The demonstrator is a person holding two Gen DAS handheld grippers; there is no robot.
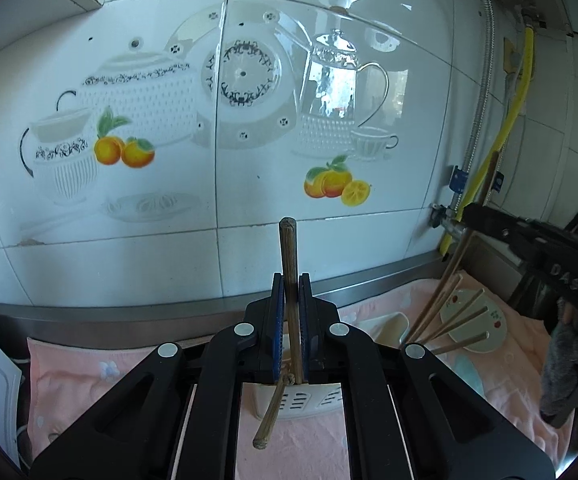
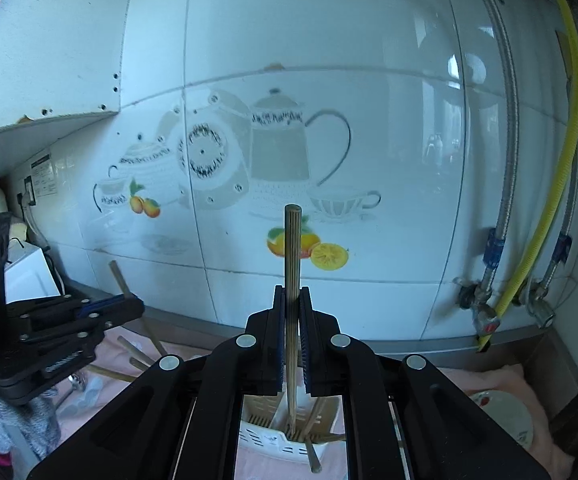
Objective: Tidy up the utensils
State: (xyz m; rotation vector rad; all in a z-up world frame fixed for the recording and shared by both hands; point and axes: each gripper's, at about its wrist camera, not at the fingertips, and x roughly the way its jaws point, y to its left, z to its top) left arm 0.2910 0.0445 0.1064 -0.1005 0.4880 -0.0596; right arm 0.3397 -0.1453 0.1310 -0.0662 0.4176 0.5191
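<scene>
Left gripper (image 1: 292, 280) is clamping one upright wooden chopstick (image 1: 289, 256) above the white utensil holder (image 1: 301, 402) on the pink towel (image 1: 89, 376). Right gripper (image 2: 292, 292) is pinching another chopstick (image 2: 292, 248), its lower end reaching into the slotted utensil holder (image 2: 265, 436).

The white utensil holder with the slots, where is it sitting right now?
In the right wrist view the white utensil holder sits low in the middle on the pink cloth, directly under the right gripper, whose chopstick points down into it.
</scene>
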